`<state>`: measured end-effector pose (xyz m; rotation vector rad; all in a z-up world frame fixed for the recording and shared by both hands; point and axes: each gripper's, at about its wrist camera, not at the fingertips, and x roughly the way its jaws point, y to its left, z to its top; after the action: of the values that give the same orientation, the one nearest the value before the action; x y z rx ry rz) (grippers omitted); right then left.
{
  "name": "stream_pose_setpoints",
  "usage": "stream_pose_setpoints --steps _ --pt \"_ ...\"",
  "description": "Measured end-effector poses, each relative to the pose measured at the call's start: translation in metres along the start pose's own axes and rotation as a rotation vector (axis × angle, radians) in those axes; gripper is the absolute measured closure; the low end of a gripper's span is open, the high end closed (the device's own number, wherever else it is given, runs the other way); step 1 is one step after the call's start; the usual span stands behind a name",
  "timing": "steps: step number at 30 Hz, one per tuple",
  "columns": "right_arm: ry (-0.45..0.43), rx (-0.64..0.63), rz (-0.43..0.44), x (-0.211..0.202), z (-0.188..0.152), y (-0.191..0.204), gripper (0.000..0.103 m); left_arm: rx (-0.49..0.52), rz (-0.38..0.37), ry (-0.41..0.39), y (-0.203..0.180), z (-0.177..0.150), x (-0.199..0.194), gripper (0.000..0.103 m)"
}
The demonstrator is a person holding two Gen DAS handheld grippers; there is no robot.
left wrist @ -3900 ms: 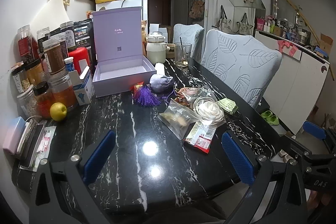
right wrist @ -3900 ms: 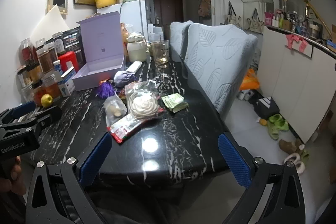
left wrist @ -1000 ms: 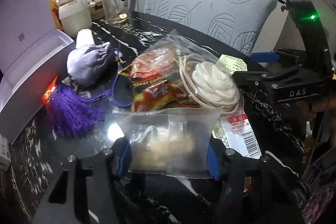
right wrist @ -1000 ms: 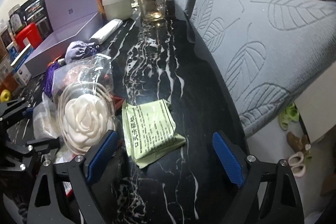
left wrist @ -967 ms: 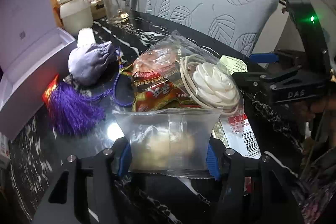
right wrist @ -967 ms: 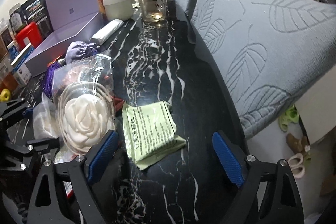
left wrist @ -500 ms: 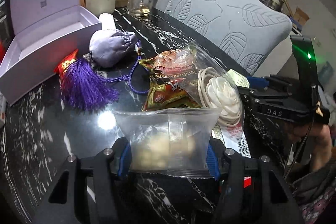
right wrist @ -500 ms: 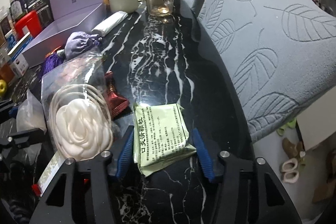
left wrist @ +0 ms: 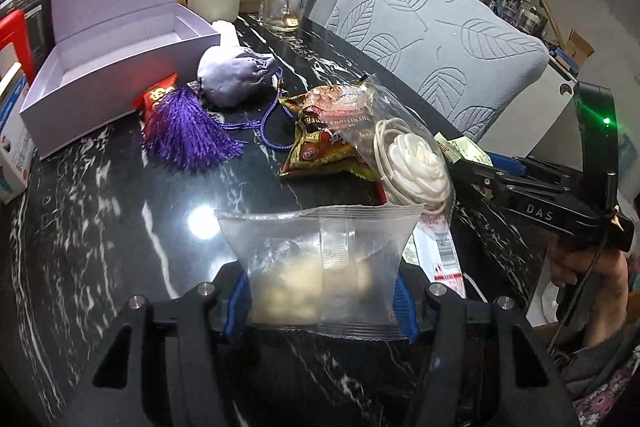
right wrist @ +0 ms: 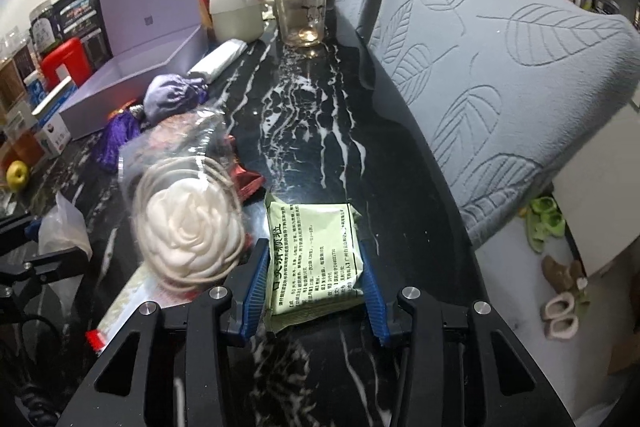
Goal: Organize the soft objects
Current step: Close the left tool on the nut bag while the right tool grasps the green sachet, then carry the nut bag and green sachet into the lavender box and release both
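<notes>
So both hands are loaded up right now. The left gripper (left wrist: 322, 293) is pinching a clear zip bag (left wrist: 320, 263) with pale lumpy stuff inside, blue pads pressed into both sides so the plastic bows out between them. It's held up over the near edge of the surface (left wrist: 100, 227), probably so it can go across to the open lavender box (left wrist: 108, 67) sitting at the far left side, lid propped up and tray empty as far as I can see.

The right gripper (right wrist: 314, 281) has just been closing, and the green sachet (right wrist: 314, 251) sits between its pads, which look snug against both edges. I'd call that a grip. The sachet lies close to the right edge of the surface, near the grey leaf-pattern chair (right wrist: 500, 87), so coming in from that side makes sense.

Still waiting in the middle: the white fabric rose (right wrist: 188, 223) in its crinkly bag, a red-and-gold snack packet (left wrist: 324, 143), the purple tassel (left wrist: 188, 139) and the lilac drawstring pouch (left wrist: 236, 79) right beside the box's near corner. Guessing they're all bunched there because they're the pile to be sorted.

My guess is both items go to the box next. The zip bag is slippery and squishy, so it could slide if the squeeze eases.
</notes>
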<state>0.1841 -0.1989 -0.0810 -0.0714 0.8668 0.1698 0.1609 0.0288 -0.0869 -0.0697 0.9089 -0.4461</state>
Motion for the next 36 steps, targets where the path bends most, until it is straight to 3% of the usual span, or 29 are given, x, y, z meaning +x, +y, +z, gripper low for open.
stream_pose_setpoints --steps 12,24,30,36 --pt "-0.057 -0.04 0.067 -0.034 -0.014 0.034 0.06 -0.049 0.04 -0.055 0.01 -0.032 -0.04 0.045" --pt "-0.096 -0.155 0.234 -0.055 -0.021 0.099 0.06 -0.177 0.167 -0.119 0.038 -0.071 -0.09 0.045" --pt "-0.108 -0.215 0.304 -0.056 -0.017 0.127 0.06 -0.221 0.258 -0.176 0.049 -0.072 -0.114 0.045" --pt "-0.129 -0.264 0.354 -0.06 -0.005 0.15 0.06 -0.246 0.287 -0.229 0.059 -0.061 -0.13 0.045"
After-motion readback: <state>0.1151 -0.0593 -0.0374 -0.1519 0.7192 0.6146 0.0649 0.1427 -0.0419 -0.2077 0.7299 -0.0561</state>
